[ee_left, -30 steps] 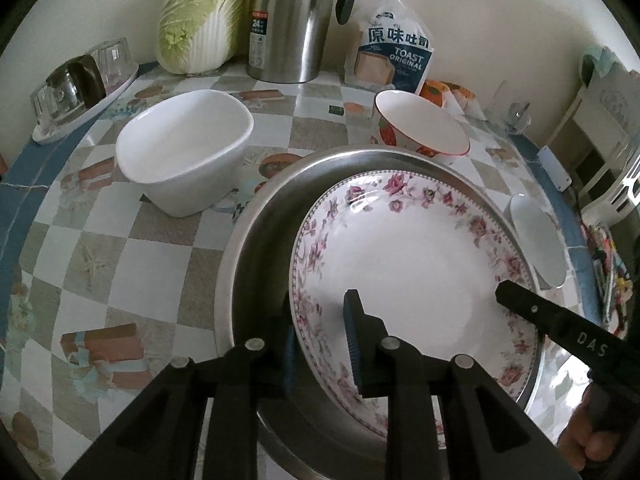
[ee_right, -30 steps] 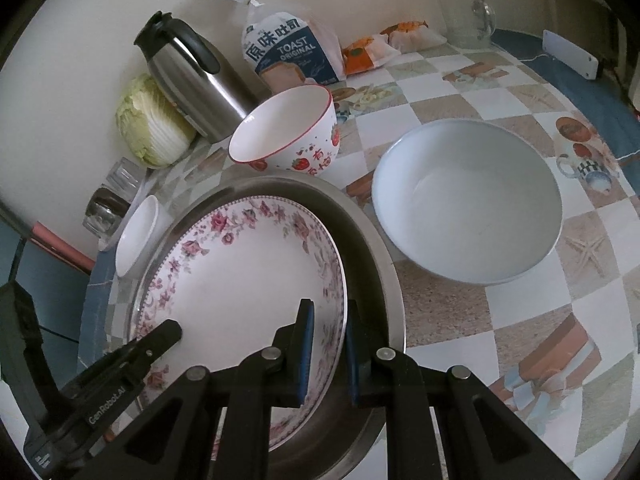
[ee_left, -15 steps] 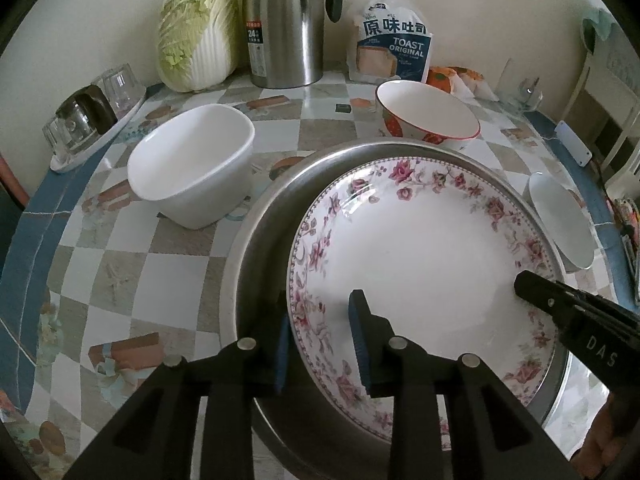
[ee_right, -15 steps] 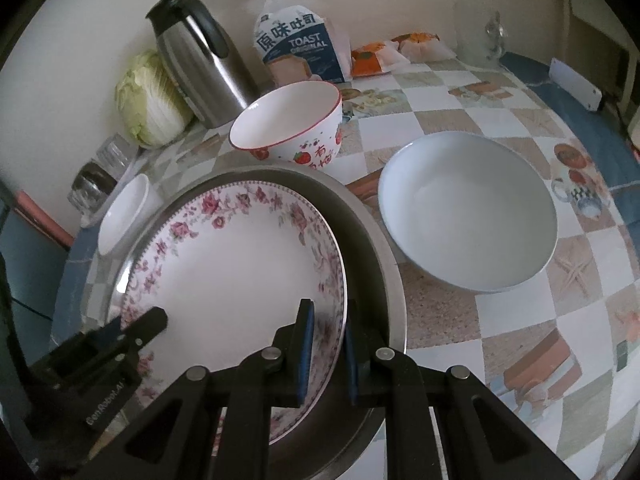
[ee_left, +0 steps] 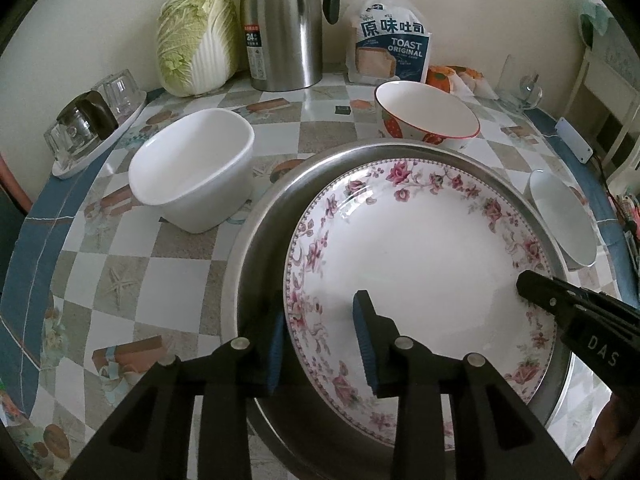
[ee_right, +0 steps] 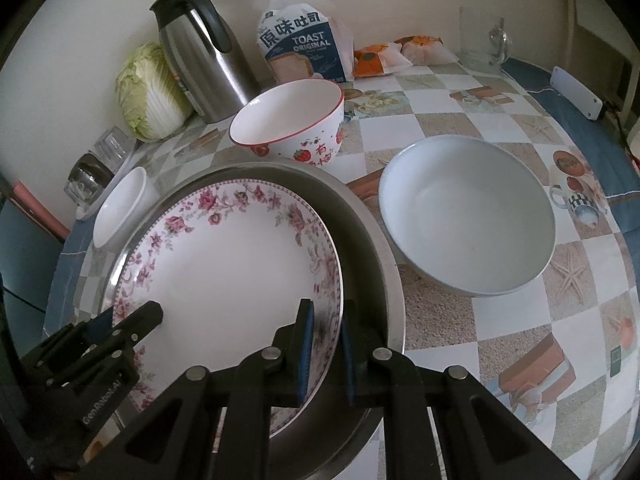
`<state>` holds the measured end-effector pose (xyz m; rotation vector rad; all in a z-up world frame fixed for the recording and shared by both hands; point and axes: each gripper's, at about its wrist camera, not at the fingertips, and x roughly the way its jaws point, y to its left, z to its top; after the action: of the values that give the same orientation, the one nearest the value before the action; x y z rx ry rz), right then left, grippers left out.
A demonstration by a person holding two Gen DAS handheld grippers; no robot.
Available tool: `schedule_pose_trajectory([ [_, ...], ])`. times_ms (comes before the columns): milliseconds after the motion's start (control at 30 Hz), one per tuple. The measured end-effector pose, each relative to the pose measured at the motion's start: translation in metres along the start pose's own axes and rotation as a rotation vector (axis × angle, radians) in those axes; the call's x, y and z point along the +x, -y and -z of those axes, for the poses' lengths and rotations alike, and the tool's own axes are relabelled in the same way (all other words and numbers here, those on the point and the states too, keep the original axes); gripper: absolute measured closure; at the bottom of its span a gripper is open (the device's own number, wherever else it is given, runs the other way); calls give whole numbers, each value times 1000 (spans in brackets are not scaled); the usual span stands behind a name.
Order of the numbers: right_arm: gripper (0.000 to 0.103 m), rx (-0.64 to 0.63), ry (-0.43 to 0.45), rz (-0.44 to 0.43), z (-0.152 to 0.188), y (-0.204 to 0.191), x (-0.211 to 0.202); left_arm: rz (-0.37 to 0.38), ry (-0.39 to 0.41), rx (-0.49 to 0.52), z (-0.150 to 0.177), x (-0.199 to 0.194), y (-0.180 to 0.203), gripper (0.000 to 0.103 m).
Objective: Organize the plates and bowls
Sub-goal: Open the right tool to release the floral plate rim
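Left gripper [ee_left: 320, 344] straddling the near-left rim of the floral plate [ee_left: 420, 260], jaws just been opening; rim between the pads, visible gap on the inner side, so no pinch now. Right gripper [ee_right: 326, 354] clamped tight on the opposite rim of the same plate. Judged step: releasing after setting the plate down, left side first.

Plate sitting inside the steel tray [ee_left: 264, 216], slightly off-centre toward the tray's far side in the right wrist view. Counts as one item nested.

Left to do, as a judgement: three bowls loose on the checked tablecloth [ee_left: 120, 280]. Deep white bowl [ee_left: 192, 172] left of the tray, strawberry bowl [ee_right: 288, 124] just behind it, wide pale bowl [ee_right: 468, 216] on the right. None stacked yet. Roughly a third done.

Plate look: glossy white ceramic, pink rose band round the rim, beaded edge, shallow well, empty and clean. Likely slippery against the metal under it.
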<state>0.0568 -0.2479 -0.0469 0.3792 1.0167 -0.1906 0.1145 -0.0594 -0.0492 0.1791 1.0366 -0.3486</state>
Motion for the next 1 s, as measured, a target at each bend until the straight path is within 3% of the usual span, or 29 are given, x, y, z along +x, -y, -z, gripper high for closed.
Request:
schedule_pose_trajectory([
  [900, 90, 11, -8, -4, 0, 1, 0, 8, 26, -34, -2, -14, -6, 67],
  [1000, 87, 10, -8, -10, 0, 1, 0, 9, 33, -43, -2, -17, -8, 61],
])
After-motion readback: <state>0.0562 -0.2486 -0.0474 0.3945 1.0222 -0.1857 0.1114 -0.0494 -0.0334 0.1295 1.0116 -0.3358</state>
